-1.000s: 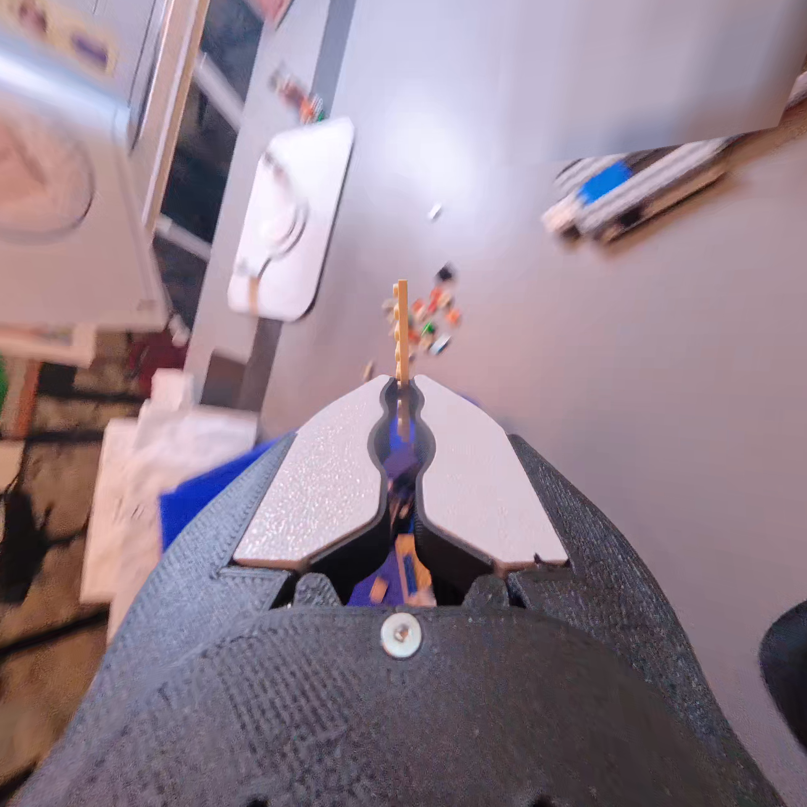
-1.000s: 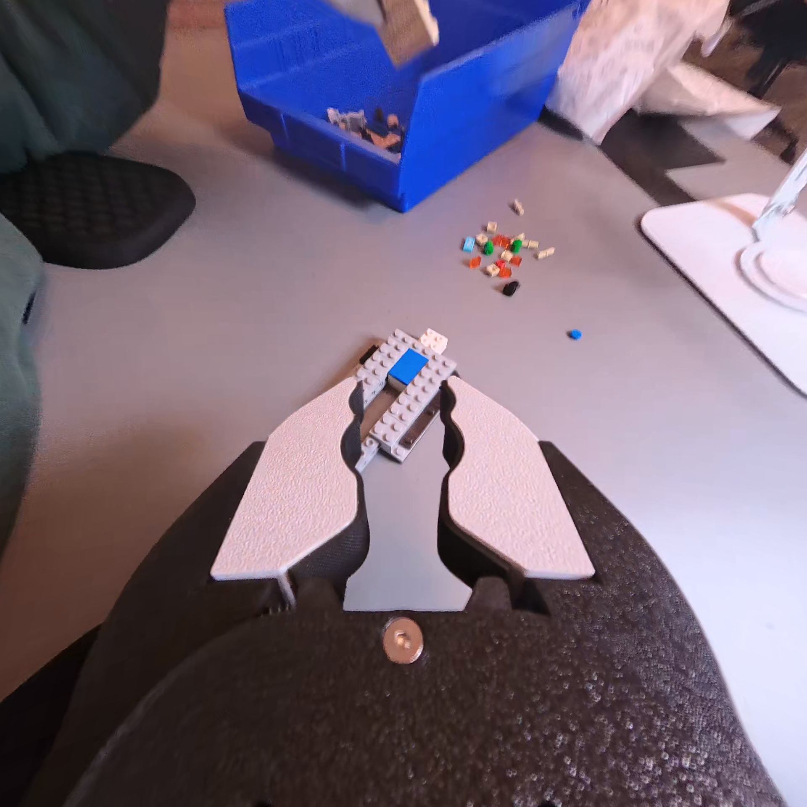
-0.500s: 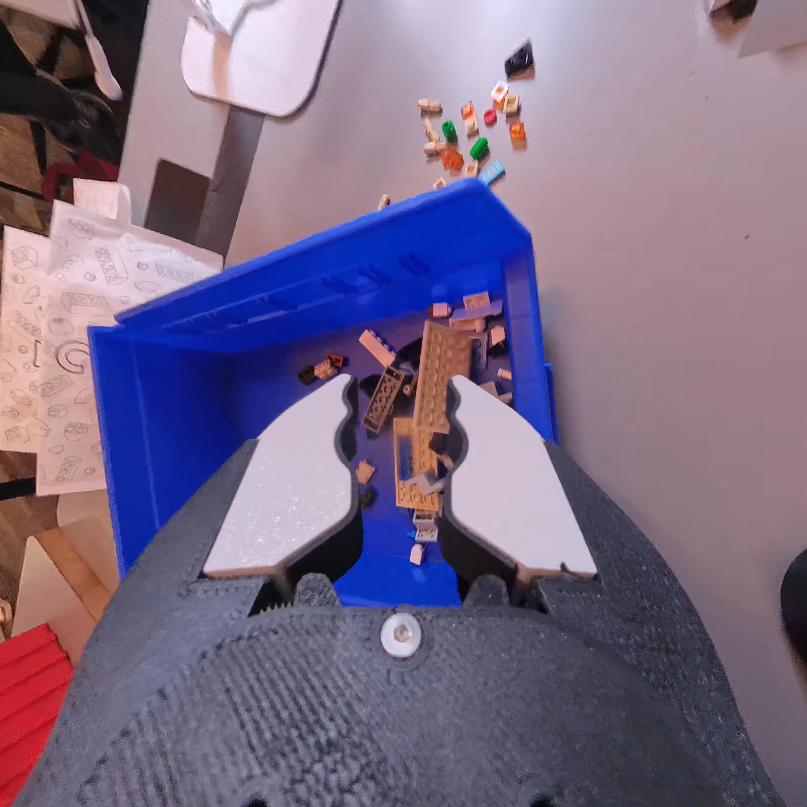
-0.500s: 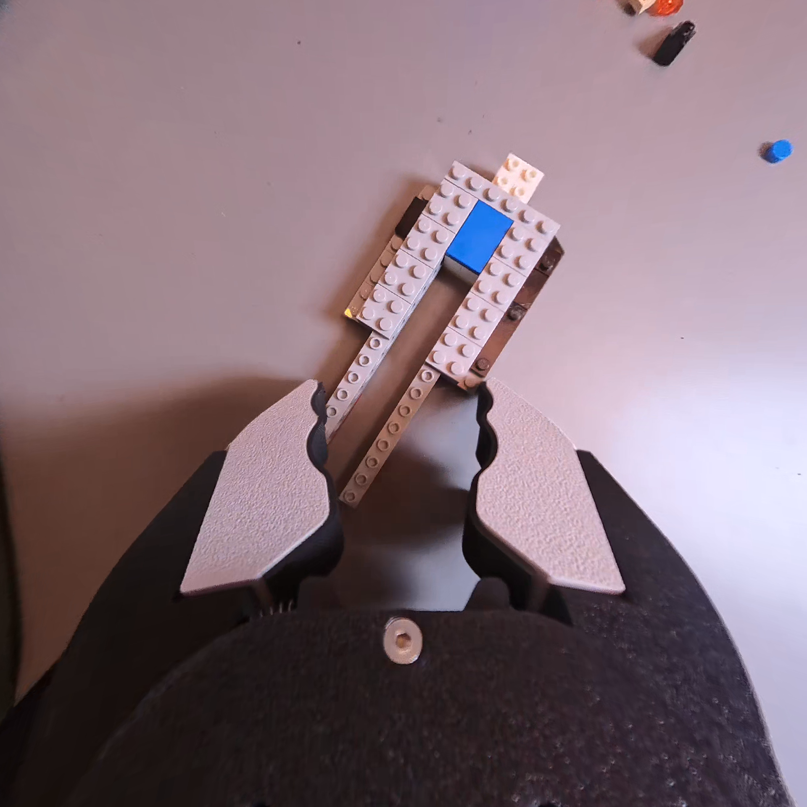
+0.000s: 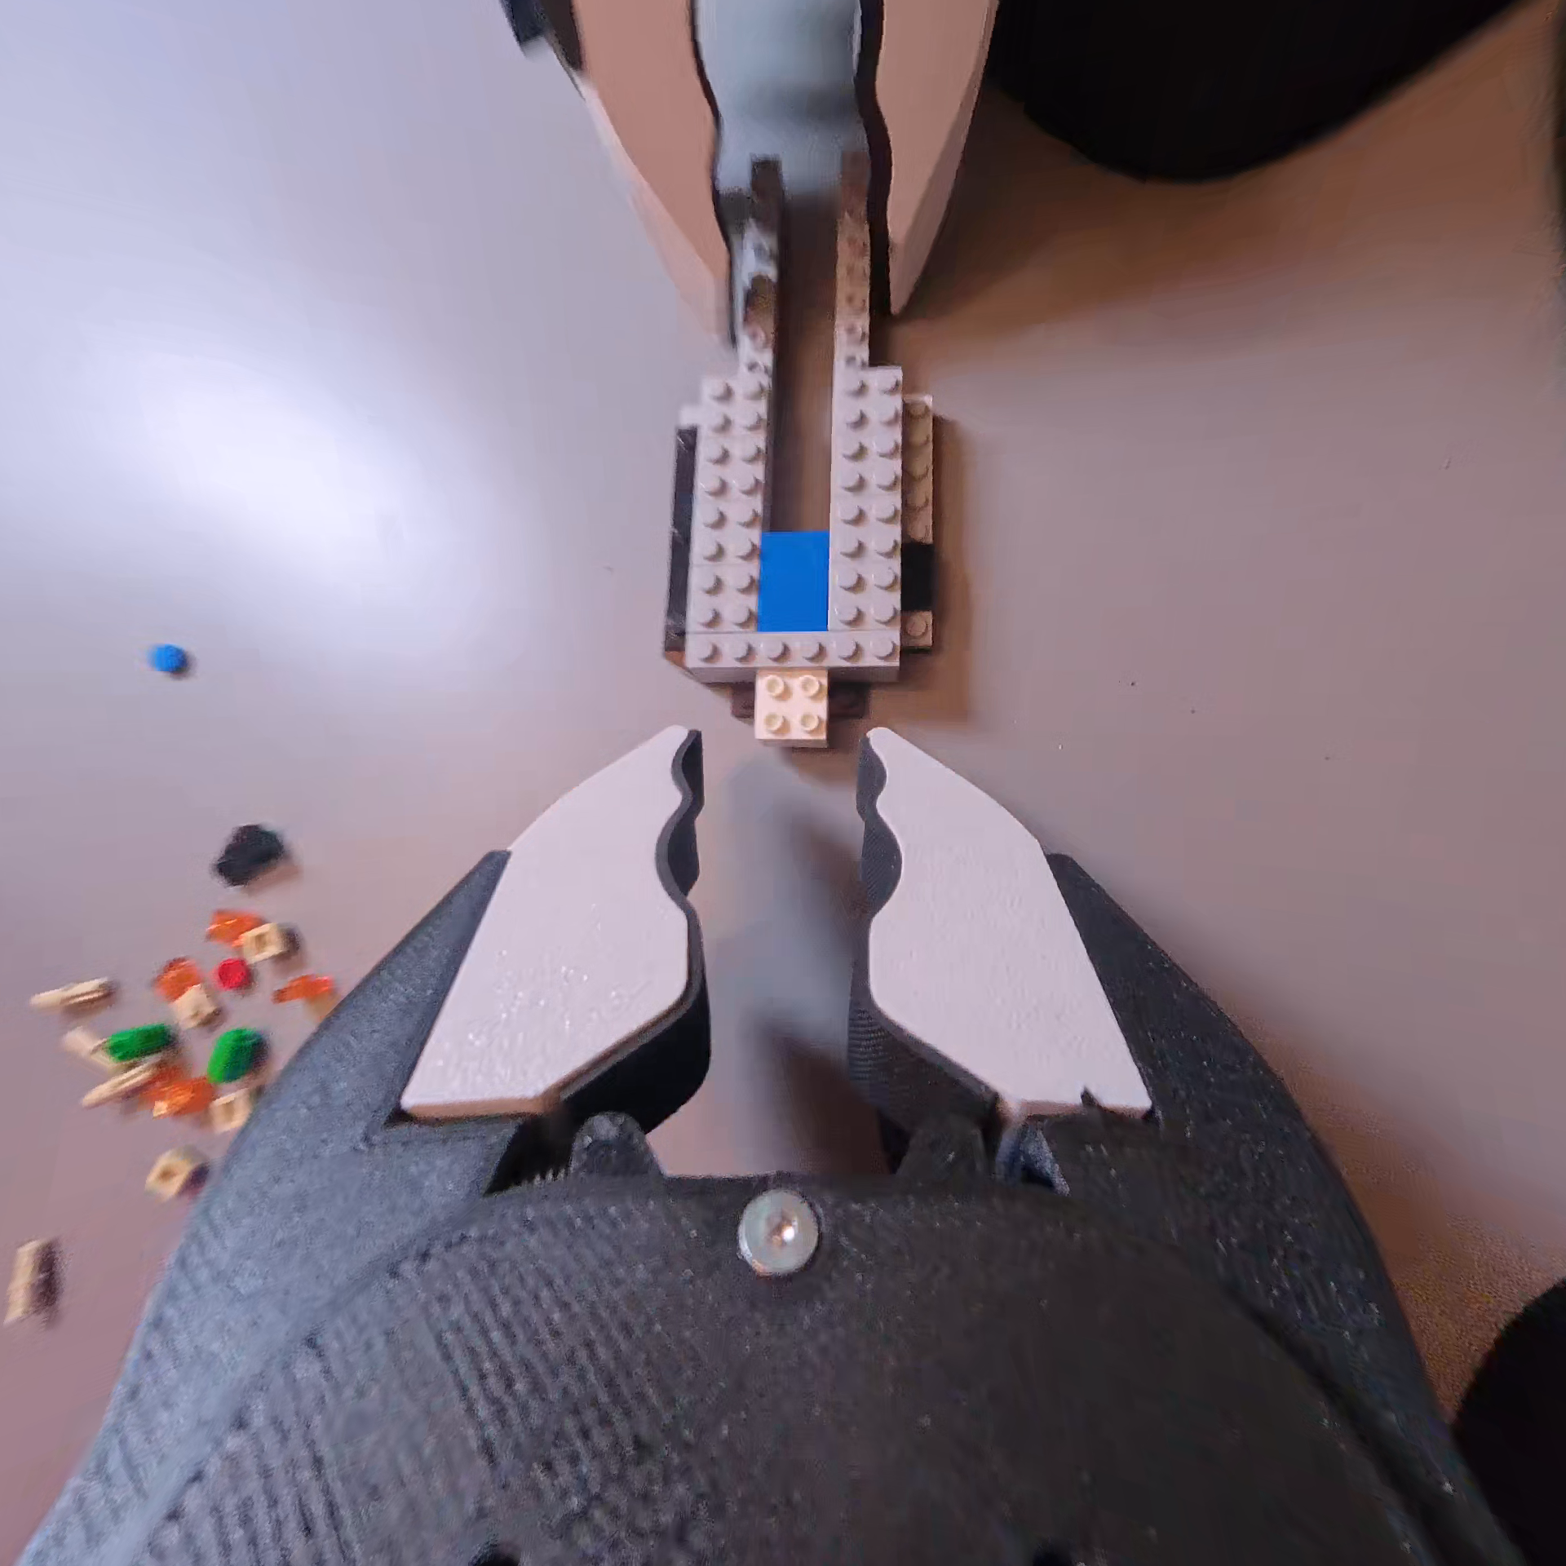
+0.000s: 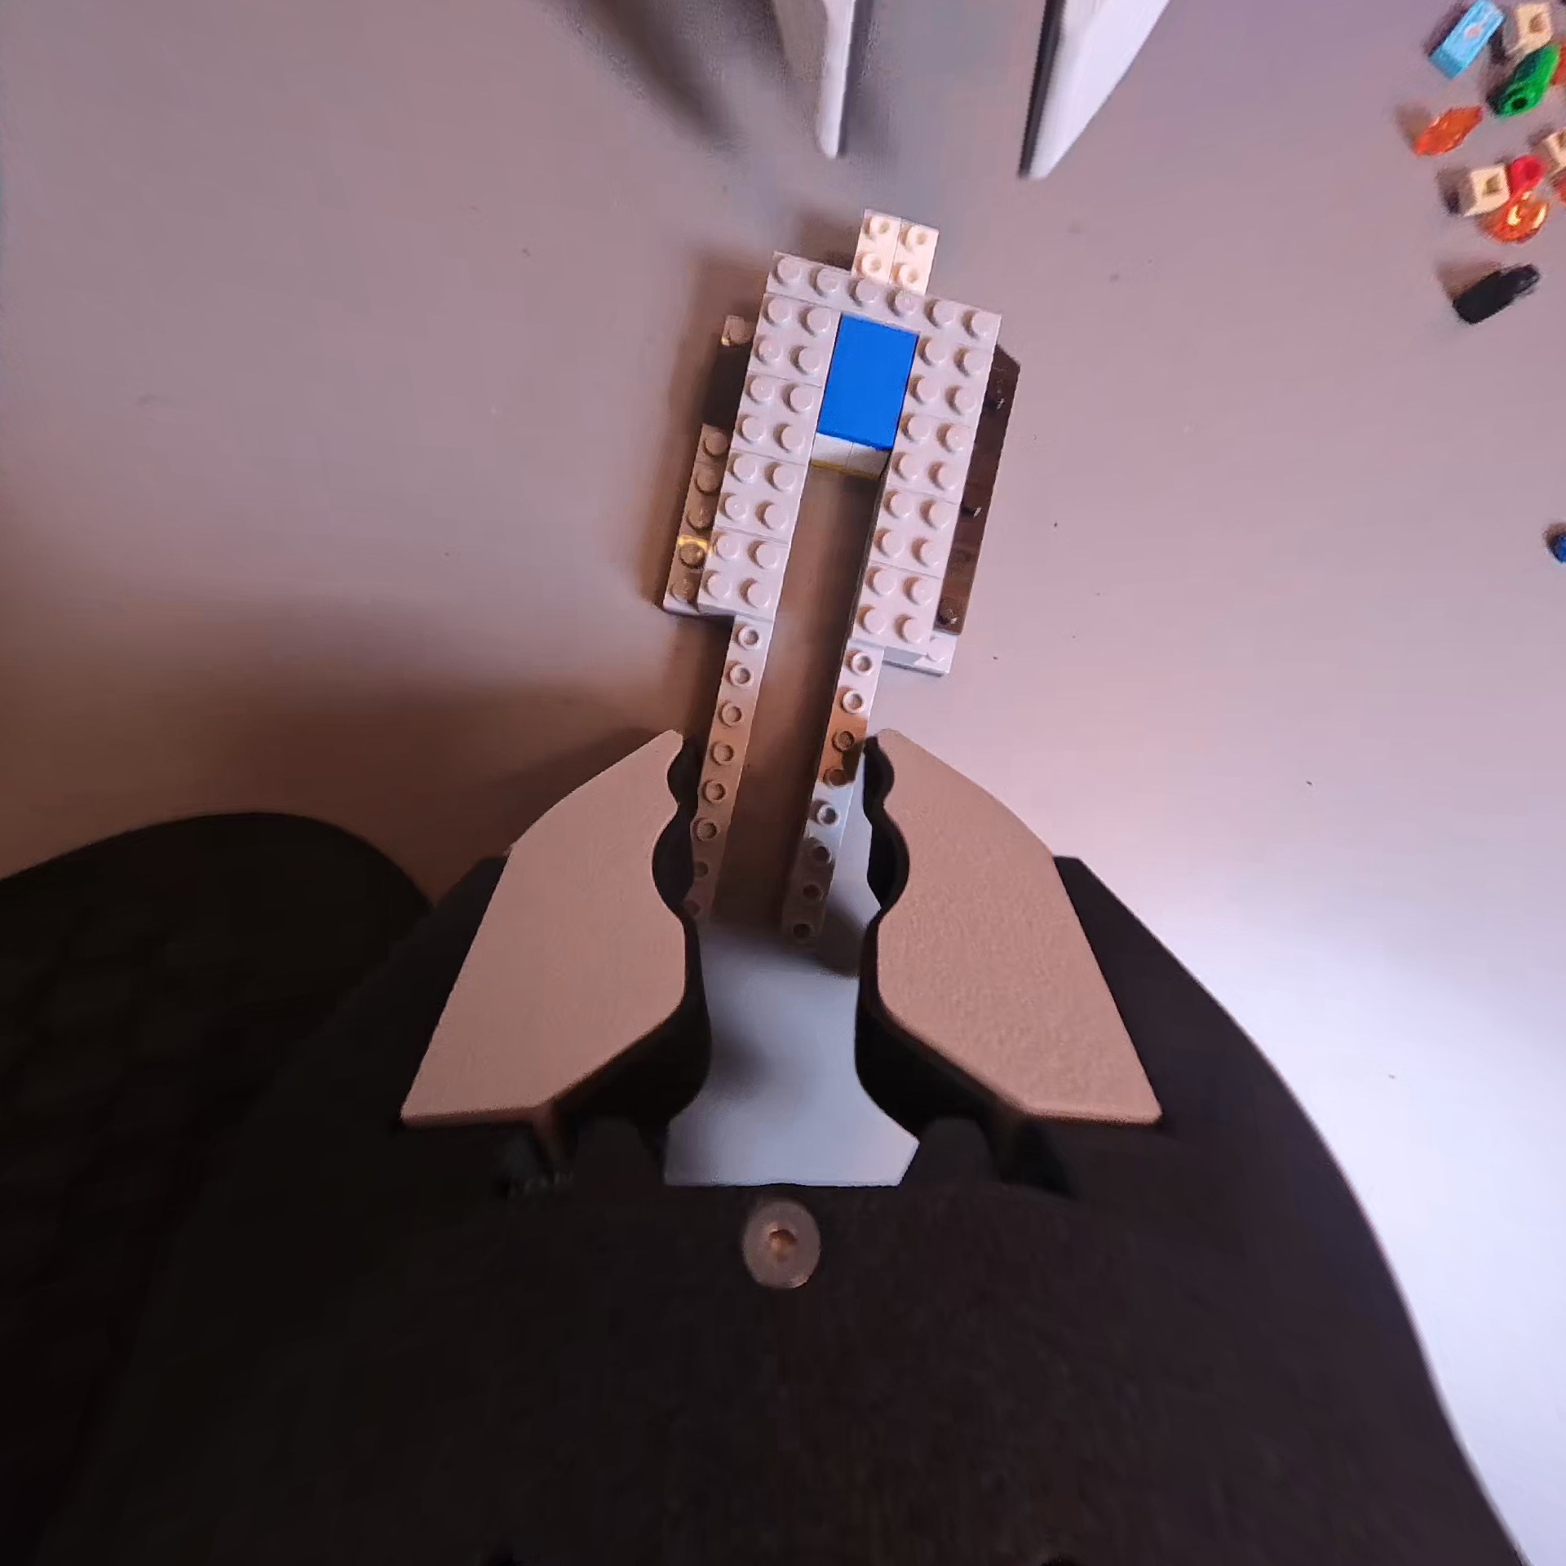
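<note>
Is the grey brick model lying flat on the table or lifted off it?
Flat on the table. The grey brick model lies studs up, its two long strips between the right gripper's jaws.

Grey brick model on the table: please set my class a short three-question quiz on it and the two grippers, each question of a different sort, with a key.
1. True or false: the left gripper has its fingers shut on the cream brick at the end of the grey brick model.
2. What colour is the smooth tile set in the model? A red, B blue, C green.
3. Which part of the model lies between the fingers of the right gripper?

Key
1. False: the fingers stand apart, just short of the brick, with nothing between them.
2. B.
3. Its two long thin strips.
</note>
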`<state>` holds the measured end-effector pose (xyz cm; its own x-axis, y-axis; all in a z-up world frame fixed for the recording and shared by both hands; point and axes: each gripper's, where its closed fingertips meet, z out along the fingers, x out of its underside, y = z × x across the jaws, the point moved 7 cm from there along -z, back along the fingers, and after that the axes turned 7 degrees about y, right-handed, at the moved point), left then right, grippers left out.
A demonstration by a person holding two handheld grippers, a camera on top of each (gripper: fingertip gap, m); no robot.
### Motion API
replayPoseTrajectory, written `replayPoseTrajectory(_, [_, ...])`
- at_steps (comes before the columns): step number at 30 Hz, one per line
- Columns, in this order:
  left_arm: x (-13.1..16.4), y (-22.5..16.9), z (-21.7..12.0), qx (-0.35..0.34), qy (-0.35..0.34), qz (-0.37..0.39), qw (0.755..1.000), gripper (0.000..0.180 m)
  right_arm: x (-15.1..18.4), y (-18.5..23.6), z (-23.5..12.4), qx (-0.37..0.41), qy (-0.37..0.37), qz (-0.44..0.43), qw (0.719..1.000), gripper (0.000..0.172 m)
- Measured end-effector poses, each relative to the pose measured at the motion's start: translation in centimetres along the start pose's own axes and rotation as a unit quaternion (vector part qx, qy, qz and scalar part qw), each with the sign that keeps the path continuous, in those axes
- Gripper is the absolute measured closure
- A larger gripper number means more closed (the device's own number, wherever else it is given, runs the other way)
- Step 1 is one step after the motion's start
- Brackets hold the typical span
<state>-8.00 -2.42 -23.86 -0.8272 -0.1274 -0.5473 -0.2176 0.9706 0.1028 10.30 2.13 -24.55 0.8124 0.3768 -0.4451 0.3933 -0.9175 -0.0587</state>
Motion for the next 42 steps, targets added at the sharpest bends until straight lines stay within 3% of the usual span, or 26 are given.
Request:
replayPoseTrajectory(5, [-0.3, -0.3, 1.7, 0.024, -0.013, -0.005, 1.0, 0.163, 0.2, 0.0, -0.1, 0.009, -0.008, 0.017, 1.0, 0.127])
replayPoseTrajectory(8, [-0.8, -0.5, 1.5, 0.032, -0.029, -0.005, 0.999, 0.163, 0.1, 0.0, 0.1, -0.006, -0.02, 0.027, 0.999, 0.136])
replayPoseTrajectory(18, [-1.4, -0.3, -0.3, 0.065, -0.115, -0.074, 0.988, 0.163, 0.4, -0.2, -0.4, -0.022, -0.063, 0.038, 0.997, 0.139])
replayPoseTrajectory(23, [-1.6, -0.6, -0.4, 0.037, -0.109, -0.037, 0.993, 0.163, -0.2, -0.3, -1.6, -0.047, -0.107, 0.057, 0.991, 0.131])
replayPoseTrajectory(26, [-1.5, -0.7, -0.1, 0.033, -0.105, -0.027, 0.994, 0.163, -0.8, -1.0, -2.4, -0.019, -0.145, 0.079, 0.986, 0.133])
replayPoseTrajectory(35, [-0.7, -1.4, 2.0, 0.034, -0.062, -0.004, 0.998, 0.163, -1.6, -0.9, 0.6, 0.018, -0.08, 0.065, 0.995, 0.148])
replayPoseTrajectory(42, [-1.7, -1.3, 1.5, 0.043, -0.1, -0.029, 0.994, 0.114, -2.3, -0.8, 0.5, 0.031, -0.077, 0.053, 0.995, 0.151])
